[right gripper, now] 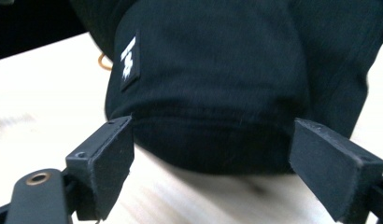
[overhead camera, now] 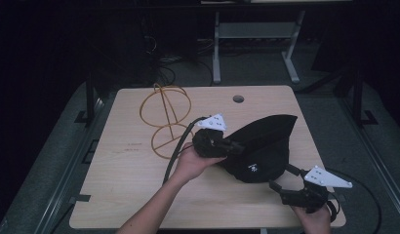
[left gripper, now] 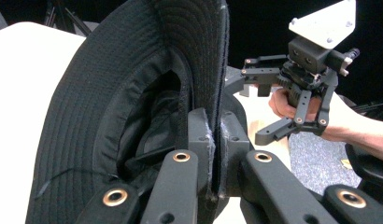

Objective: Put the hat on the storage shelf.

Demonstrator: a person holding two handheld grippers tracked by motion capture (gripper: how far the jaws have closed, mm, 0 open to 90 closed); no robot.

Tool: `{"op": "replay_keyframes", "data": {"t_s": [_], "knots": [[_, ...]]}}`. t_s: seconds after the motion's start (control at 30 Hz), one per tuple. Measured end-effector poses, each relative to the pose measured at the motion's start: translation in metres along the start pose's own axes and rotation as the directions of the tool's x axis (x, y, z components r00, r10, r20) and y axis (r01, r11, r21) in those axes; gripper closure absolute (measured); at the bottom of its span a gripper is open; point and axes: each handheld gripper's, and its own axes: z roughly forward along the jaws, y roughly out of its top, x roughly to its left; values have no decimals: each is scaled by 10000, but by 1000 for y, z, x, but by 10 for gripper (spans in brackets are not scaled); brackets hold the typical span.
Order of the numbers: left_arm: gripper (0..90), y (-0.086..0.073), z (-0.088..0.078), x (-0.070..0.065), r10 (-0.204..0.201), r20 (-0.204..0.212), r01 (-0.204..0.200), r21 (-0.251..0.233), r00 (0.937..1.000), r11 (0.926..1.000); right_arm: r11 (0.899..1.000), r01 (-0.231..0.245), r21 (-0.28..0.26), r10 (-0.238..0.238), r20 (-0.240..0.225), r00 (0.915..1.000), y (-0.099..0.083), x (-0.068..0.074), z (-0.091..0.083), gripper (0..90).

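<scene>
R gripper (overhead camera: 278, 189) jaws wide, just near side of black fabric bucket hat (overhead camera: 266, 146), poised to take crown | L gripper (left gripper: 213, 154) clamped on hat brim, holding it tilted off light wood table (overhead camera: 130, 195) for access | yellow wire stand (overhead camera: 165, 119) beyond hat, far-left.

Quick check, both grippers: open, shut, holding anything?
Left gripper: shut on the brim of the black hat, holding it up off the table.
Right gripper: open, jaws wide apart in front of the hat's crown, holding nothing.
</scene>
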Motion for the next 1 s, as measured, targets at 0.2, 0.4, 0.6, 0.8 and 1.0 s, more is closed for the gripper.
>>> {"op": "replay_keyframes", "data": {"t_s": [0.2,0.4,0.6,0.8,1.0], "knots": [[859,4,4,-3,45,220,-43,-81,9997,10000,9996,158,-254,-157,55,9999,3,-5,3,195],[859,7,8,-7,147,367,-143,-90,9992,9999,9986,313,-422,-314,-13,9995,1,-7,2,402],[859,10,13,-11,269,511,-268,-22,9983,9996,9979,514,-394,-514,-13,9987,-2,-10,3,665],[857,9,13,-11,383,487,-393,193,9981,9990,9972,705,-244,-703,65,9975,-4,-10,5,831],[780,8,7,-14,716,-120,-709,489,9974,9963,9961,832,-279,-833,-31,9965,-1,-9,3,849]]}}
